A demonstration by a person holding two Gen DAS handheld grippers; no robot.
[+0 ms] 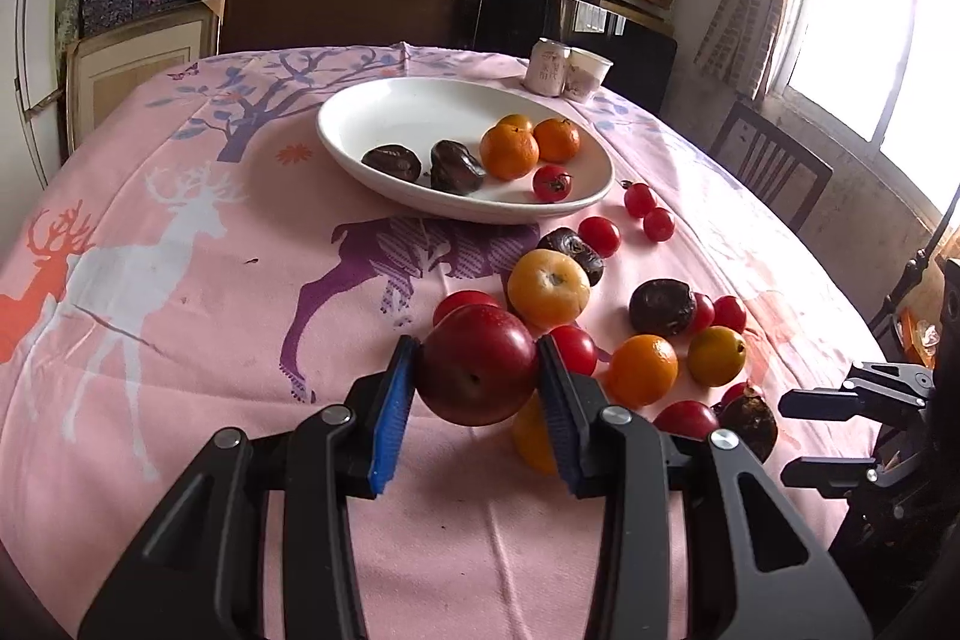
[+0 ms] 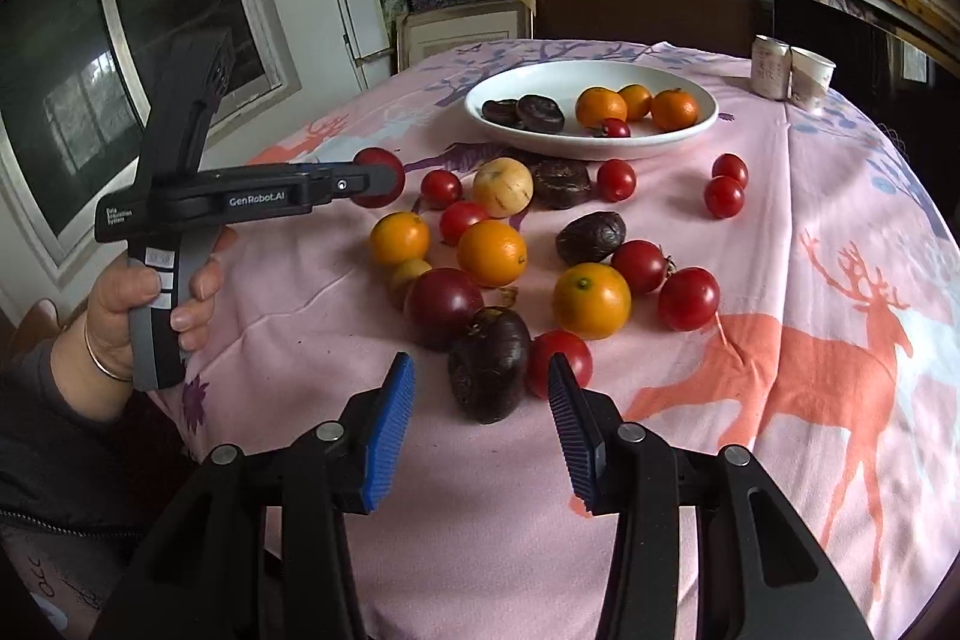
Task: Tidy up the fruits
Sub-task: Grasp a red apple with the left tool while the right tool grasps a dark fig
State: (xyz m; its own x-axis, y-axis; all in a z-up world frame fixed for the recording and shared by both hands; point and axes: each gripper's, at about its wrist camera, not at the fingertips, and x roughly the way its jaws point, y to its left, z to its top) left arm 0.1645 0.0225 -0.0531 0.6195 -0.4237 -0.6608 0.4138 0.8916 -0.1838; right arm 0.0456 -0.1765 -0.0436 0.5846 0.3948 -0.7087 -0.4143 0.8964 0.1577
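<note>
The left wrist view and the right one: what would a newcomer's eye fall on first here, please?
First, the dark red plum clamped between the left gripper's blue pads, lifted above the pink deer-print tablecloth. Then the loose oranges, tomatoes and dark fruits scattered beyond it, and the white plate behind, already holding several. The right gripper hangs open nearby.

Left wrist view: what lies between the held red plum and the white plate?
A yellow-orange citrus and bare pink tablecloth lie between the plum, held in the left gripper, and the plate.

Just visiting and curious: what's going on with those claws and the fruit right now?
Left claw shut on a dark red plum, lifted. Right claw open, empty, over loose fruit. White plate part filled. Nothing blocks the way to it.
</note>
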